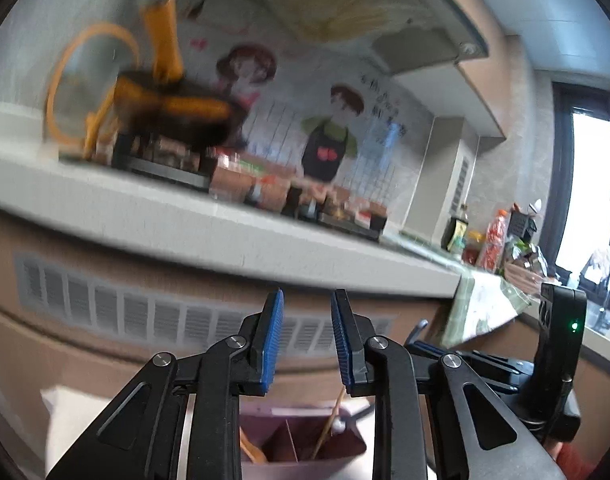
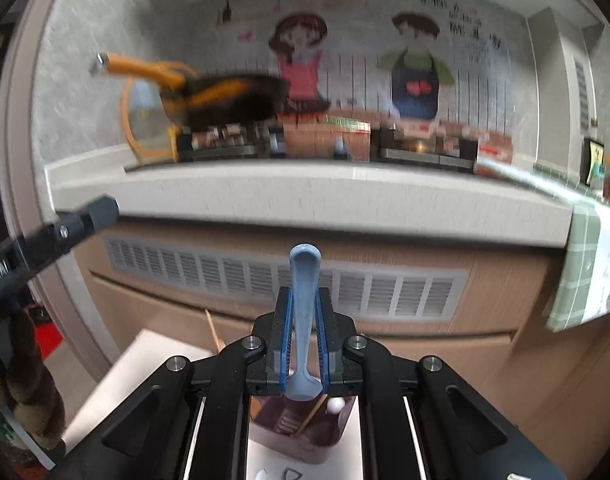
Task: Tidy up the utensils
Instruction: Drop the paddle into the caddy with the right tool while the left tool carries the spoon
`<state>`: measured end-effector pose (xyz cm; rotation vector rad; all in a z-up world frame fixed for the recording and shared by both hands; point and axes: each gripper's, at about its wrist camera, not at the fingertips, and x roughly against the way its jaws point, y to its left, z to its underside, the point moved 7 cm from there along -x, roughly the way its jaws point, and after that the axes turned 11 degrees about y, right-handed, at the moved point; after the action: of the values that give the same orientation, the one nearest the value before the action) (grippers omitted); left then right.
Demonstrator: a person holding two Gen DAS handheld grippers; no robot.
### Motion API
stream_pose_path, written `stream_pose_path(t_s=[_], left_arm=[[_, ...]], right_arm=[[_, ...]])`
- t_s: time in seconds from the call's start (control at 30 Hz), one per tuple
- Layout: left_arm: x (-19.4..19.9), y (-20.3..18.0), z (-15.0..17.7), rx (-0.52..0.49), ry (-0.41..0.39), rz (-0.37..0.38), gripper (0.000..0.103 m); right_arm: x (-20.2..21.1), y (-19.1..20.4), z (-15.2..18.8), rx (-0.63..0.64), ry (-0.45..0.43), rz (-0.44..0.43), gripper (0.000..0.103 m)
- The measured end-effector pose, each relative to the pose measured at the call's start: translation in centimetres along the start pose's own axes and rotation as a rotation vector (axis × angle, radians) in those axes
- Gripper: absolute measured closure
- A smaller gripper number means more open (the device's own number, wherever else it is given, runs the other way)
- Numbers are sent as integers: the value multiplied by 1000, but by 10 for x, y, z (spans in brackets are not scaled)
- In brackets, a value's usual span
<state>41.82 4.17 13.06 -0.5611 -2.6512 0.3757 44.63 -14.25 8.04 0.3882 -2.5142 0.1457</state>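
My right gripper [image 2: 305, 294] is shut on a pale blue spoon [image 2: 303, 312]. The spoon stands upright between the blue pads, handle end up and wider end low. Right beneath it sits a dark pink utensil holder [image 2: 265, 428] with dividers, holding a chopstick [image 2: 314, 412] and a white-tipped piece. My left gripper [image 1: 308, 294] is open with nothing between its fingers, raised in front of the cabinet. The same holder [image 1: 357, 446] shows below it, with a chopstick [image 1: 329, 424] and a wooden utensil inside. The right gripper's black housing [image 1: 557, 360] is at the right edge.
A white counter edge [image 2: 305, 196] runs across ahead, over a cabinet with a vent grille [image 2: 385, 292]. On the counter stand a black pan with an orange handle [image 2: 225, 96], a glass lid and spice racks. A green checked cloth [image 2: 581, 264] hangs at the right. A patterned sleeve [image 2: 25, 380] is at the left.
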Motion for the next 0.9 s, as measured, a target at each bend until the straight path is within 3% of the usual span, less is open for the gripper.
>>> stream_pose_path(t_s=[0.13,0.37,0.47,0.67,0.9], left_arm=[[-13,20,47,-7,152,-54,77],[-54,63,178,132,480,-180,68],[-76,65,220,164,586,-190,66],[-109,49,257,71,668,-266,57],[-121,31,266,-53,637,-430,58]], right_arm=[[-6,0,19,26,10,10,93],[16,-14,46,-14,9,-47,93],[26,-19,52,-41,-1,-75,93],[28,-18,74,4,16,-27,93],[19,-13,98,13,35,-29,93]])
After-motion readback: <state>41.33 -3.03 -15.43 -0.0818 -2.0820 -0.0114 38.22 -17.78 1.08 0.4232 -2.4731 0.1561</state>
